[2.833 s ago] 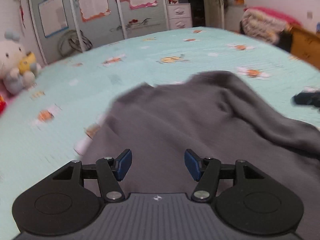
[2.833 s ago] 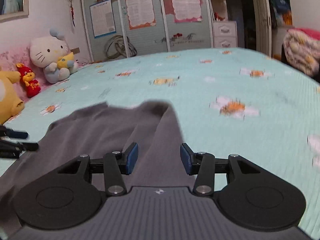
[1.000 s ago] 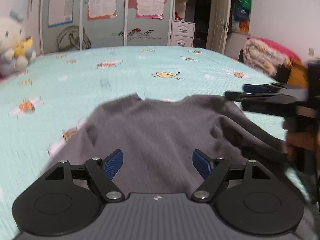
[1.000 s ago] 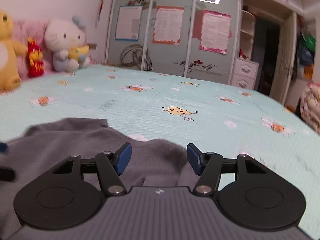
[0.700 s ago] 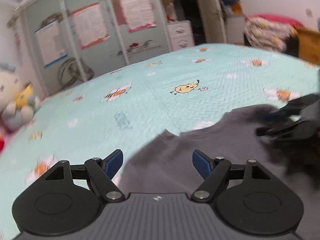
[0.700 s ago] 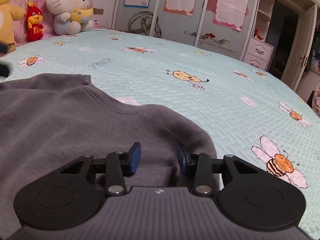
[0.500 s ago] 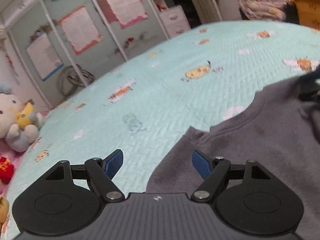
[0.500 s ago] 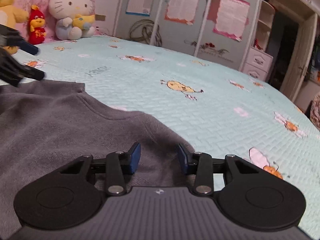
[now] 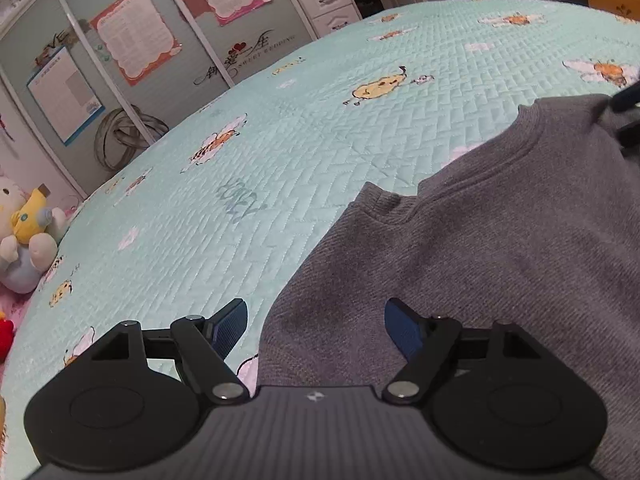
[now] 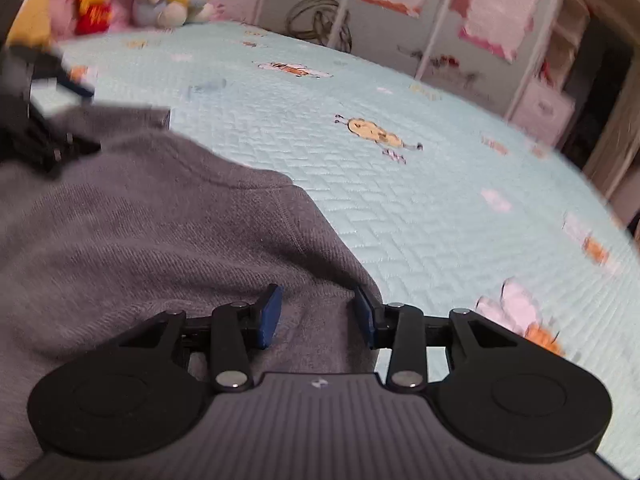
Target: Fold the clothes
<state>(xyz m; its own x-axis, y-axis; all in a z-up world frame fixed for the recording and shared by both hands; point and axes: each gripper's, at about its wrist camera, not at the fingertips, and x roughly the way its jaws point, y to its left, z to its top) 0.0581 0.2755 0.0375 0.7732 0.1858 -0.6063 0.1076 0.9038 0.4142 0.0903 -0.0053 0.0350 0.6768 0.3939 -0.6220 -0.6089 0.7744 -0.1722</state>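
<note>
A: Grey knit, a sweater (image 9: 500, 240) lying flat on the mint quilted bedspread (image 9: 280, 140), neckline towards the wardrobe doors (image 9: 132, 36).

B: The left gripper (image 9: 316, 326) stands wide over the shoulder edge, nothing pinched.

A: And the right gripper (image 10: 318, 316)? Narrower, a ridge of fabric between the pads; whether they press it, one cannot tell.

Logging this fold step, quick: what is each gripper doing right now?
Left gripper: open wide over the edge of the grey sweater, gripping nothing.
Right gripper: part closed with sweater fabric bunched between its jaws; a firm grip cannot be told.
</note>
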